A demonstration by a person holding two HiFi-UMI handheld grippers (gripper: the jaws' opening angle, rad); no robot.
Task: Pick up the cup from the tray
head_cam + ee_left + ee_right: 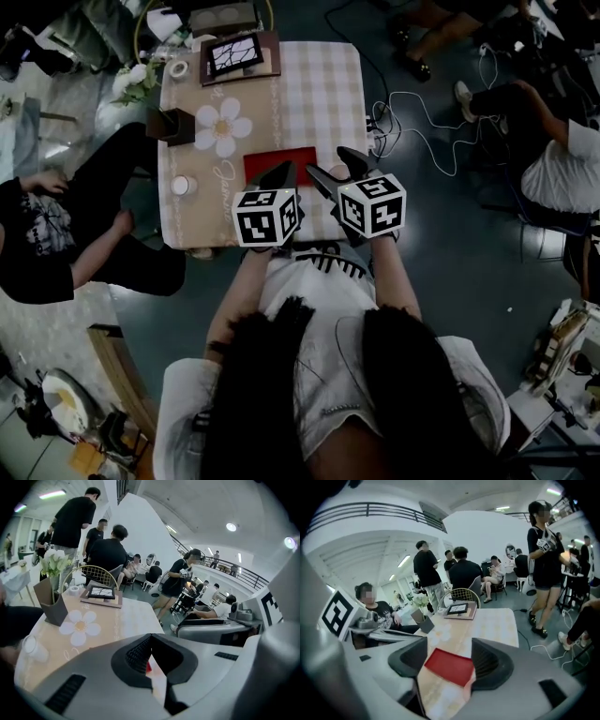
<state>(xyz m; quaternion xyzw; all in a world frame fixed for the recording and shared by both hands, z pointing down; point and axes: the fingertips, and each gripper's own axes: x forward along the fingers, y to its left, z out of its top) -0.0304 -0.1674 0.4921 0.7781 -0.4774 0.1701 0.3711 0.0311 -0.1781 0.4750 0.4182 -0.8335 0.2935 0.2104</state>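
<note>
My right gripper (449,663) hangs wide open over the red tray (279,159) with nothing in it, and my left gripper (150,639) is pinched together, empty too. The cup (178,185) stands off the tray near the table's (309,94) left edge, mouth up, long axis vertical. It looks light and thin-walled, so I'd squeeze gently across its sides.

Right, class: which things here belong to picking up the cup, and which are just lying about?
Job in hand:
cup, standing on the table, apart from the tray
red tray
left gripper
right gripper

Lying about:
flower mat
dark box
frame
tape roll
flowers
</note>
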